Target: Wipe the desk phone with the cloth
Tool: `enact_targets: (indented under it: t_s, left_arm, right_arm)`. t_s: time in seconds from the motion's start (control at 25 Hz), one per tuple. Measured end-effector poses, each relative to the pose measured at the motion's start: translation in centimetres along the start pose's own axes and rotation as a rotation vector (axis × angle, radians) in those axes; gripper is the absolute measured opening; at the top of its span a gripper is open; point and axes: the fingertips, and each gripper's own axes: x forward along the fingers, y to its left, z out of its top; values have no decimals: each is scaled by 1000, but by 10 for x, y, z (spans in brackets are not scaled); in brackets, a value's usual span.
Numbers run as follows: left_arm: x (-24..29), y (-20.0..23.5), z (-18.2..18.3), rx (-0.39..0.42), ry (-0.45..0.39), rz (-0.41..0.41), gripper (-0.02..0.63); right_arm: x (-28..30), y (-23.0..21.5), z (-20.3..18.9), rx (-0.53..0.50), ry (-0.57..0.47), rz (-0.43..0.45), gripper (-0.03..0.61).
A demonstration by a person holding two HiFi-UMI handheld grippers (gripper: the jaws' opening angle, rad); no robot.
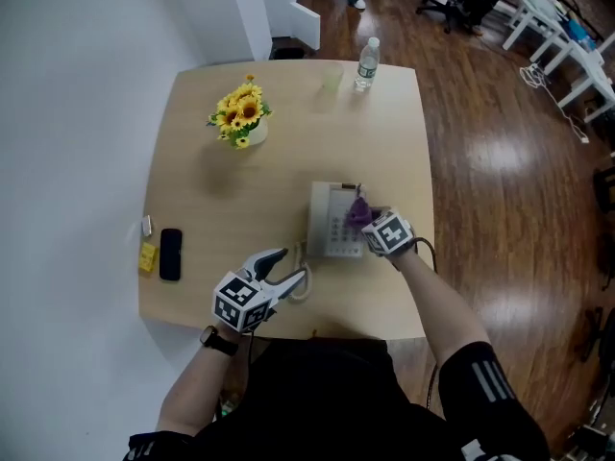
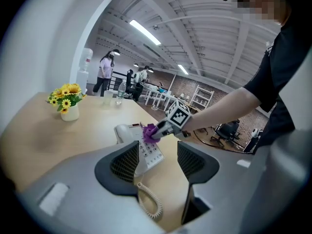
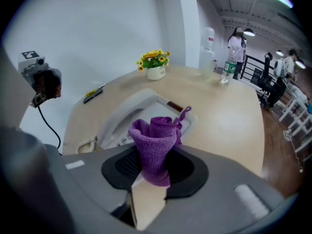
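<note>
A white desk phone (image 1: 333, 221) lies on the light wood table (image 1: 288, 152), with its handset along the left side and keypad to the right. My right gripper (image 1: 370, 221) is shut on a purple cloth (image 1: 359, 209), which rests over the phone's keypad side. The right gripper view shows the bunched cloth (image 3: 155, 145) pinched between the jaws above the phone (image 3: 139, 113). My left gripper (image 1: 291, 267) stands open near the phone's front left corner, beside the coiled cord (image 1: 300, 286), holding nothing. From the left gripper view the phone (image 2: 139, 140) and cloth (image 2: 149, 131) lie just beyond the jaws.
A white pot of sunflowers (image 1: 241, 115) stands at the table's far left. A water bottle (image 1: 366, 63) and a clear cup (image 1: 332, 80) sit near the far edge. A black mobile phone (image 1: 170, 254) and a yellow item (image 1: 147, 257) lie at the left edge.
</note>
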Motion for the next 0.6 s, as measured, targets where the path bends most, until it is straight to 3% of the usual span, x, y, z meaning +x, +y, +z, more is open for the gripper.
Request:
enact_targets:
  t_s: [0.4,0.52,0.6]
  left_arm:
    - [18,-18,11,33,-13,-66,244]
    - [15,-21,11,36,-15,-71,244]
    - [12,-19,10,34,-19,-63,244]
  right_arm:
    - [-3,84,-91,9,77,100,130]
    - [-9,89,-93,8,77,108,130]
    - [-16,78,-70,5,23,90,130]
